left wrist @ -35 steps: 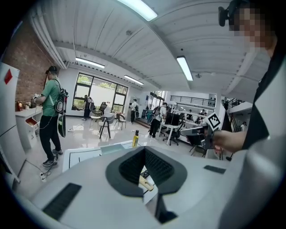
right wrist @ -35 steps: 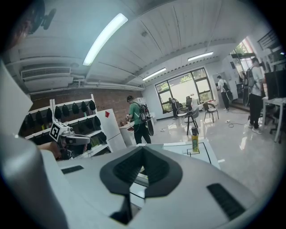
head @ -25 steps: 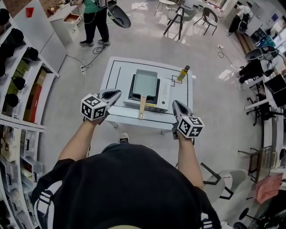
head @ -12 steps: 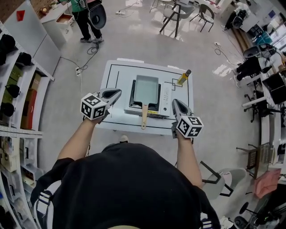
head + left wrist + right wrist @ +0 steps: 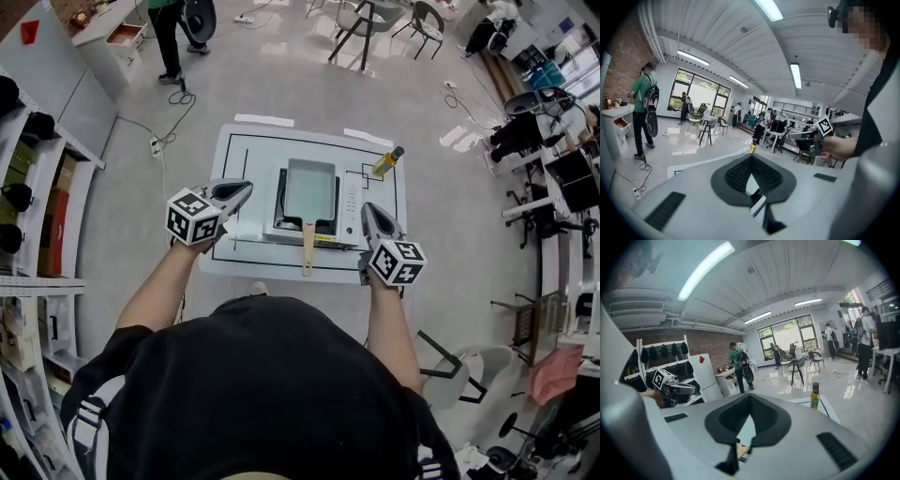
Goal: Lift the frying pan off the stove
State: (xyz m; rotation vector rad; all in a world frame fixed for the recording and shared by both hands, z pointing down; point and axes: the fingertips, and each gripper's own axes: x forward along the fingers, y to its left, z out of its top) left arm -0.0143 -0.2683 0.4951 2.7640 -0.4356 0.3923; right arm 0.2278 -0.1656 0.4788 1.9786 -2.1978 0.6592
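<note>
1. Fingers (image 5: 736, 174) of left gripper (image 5: 242, 189) pressed together, nothing between them; likewise fingers (image 5: 765, 417) of right gripper (image 5: 368, 210), closed on nothing.
2. Both held above white table (image 5: 239, 155): left gripper over its near left part, right gripper over its near right part, just beside stove (image 5: 348, 202); neither touching anything.
3. Frying pan (image 5: 309, 187) between the two grippers: rectangular, sitting flat on stove, pale grey-green inside showing bare. Wooden handle (image 5: 307, 249) pointing toward the person, reaching past the stove's near edge.
4. Oil bottle (image 5: 385, 161) standing upright near the table's far right corner, apart from stove and pan; yellow liquid inside, dark cap on.
5. Black lines marked on the tabletop, around stove and beside bottle.
6. Around the table, glossy grey floor (image 5: 281, 75) with a cable (image 5: 178, 103) trailing across it to the left.
7. Along the left wall, shelves (image 5: 33, 187) holding dark rounded items.
8. Farther off, person (image 5: 644, 105) in a green top standing by a white counter; chairs (image 5: 366, 23) grouped beyond the table; ceiling strip lights on overhead.
</note>
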